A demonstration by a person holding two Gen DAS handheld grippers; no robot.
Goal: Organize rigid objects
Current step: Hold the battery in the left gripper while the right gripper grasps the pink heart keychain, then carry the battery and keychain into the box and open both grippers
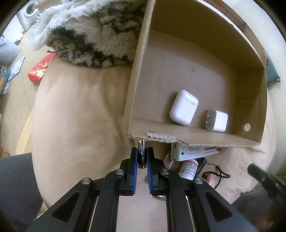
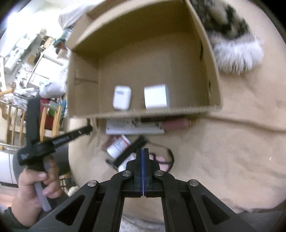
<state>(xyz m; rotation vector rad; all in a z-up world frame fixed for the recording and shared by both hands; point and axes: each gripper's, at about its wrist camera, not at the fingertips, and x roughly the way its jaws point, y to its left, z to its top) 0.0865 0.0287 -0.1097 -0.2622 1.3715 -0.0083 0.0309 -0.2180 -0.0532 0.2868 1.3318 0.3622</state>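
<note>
Battery (image 1: 142, 153) sits clamped upright in our left tongs (image 1: 142, 157), just near of the box (image 1: 196, 141) rim; our right tongs (image 2: 143, 157) are clenched empty over the clutter.

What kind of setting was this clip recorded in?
Most likely a lived-in home room. The cardboard box sits on a soft beige padded surface beside a furry blanket, a washing machine stands in the far corner, and cluttered shelves and wooden chairs fill the background.
</note>
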